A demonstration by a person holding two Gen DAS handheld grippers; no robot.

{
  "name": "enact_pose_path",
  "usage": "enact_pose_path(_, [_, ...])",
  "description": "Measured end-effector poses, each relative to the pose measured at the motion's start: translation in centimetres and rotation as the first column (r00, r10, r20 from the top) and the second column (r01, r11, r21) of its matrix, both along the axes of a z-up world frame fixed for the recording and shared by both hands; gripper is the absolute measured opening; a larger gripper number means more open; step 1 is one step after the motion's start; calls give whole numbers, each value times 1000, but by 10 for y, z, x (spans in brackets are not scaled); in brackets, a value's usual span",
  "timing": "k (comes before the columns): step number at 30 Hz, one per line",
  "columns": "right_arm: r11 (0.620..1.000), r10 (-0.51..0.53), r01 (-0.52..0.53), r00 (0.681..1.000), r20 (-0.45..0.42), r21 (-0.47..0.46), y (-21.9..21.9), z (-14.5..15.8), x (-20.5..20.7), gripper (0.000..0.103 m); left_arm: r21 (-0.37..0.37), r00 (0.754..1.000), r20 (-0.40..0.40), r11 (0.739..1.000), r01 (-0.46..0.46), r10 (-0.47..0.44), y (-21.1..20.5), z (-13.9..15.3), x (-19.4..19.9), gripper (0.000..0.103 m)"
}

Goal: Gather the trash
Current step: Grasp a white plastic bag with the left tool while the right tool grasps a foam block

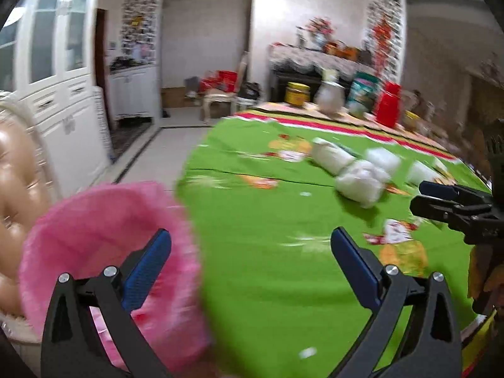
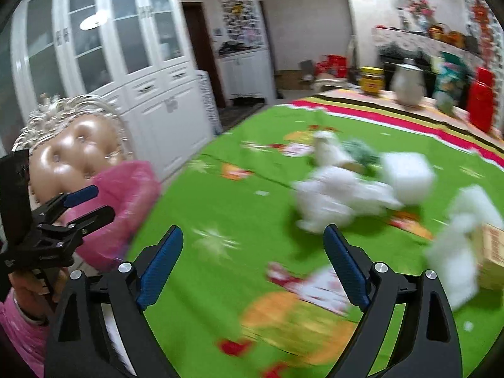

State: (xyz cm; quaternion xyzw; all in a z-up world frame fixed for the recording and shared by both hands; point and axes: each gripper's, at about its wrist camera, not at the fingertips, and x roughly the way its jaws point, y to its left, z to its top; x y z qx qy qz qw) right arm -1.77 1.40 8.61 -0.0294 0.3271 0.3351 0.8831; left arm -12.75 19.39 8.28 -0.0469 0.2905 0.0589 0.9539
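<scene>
Closest in, the left gripper [image 1: 250, 245] stands with its jaws wide and nothing between them, straddling the left edge of the table [image 1: 252, 299]: one blue finger over the pink-lined bin [image 1: 104, 236], the other over the green cloth. The bin sits just off that left edge, against a tufted chair [image 2: 75, 148], and what shows of its inside is only pink liner (the blur hides whether anything lies at the bottom). The right gripper [image 2: 253, 261] is likewise spread wide and empty, hovering over the near part of the cloth. Beyond its tips, toward the middle of the table and its right side, lies the trash: a heap of crumpled white paper [image 2: 340, 198], a white block [image 2: 406, 173] just behind it, a scrap of green [image 2: 362, 154] tucked among them, and more white paper [image 2: 456, 242] beside a small cardboard box [image 2: 493, 255] near the right edge. None of it touches either gripper; the nearest wad sits just ahead of the right gripper's right finger. Judging by that, most of the collecting remains. Jars and a pot stand along the far edge.
</scene>
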Motion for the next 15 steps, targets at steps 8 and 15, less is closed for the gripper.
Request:
enact_pose_path(8, [974, -223, 221, 974, -48, -51, -100, -23, 27, 88, -25, 982, -77, 985, 169, -171, -77, -15, 82, 98])
enact_pose_path(15, [946, -320, 307, 937, -140, -102, -147, -53, 54, 88, -73, 965, -155, 976, 204, -213, -110, -31, 143, 98])
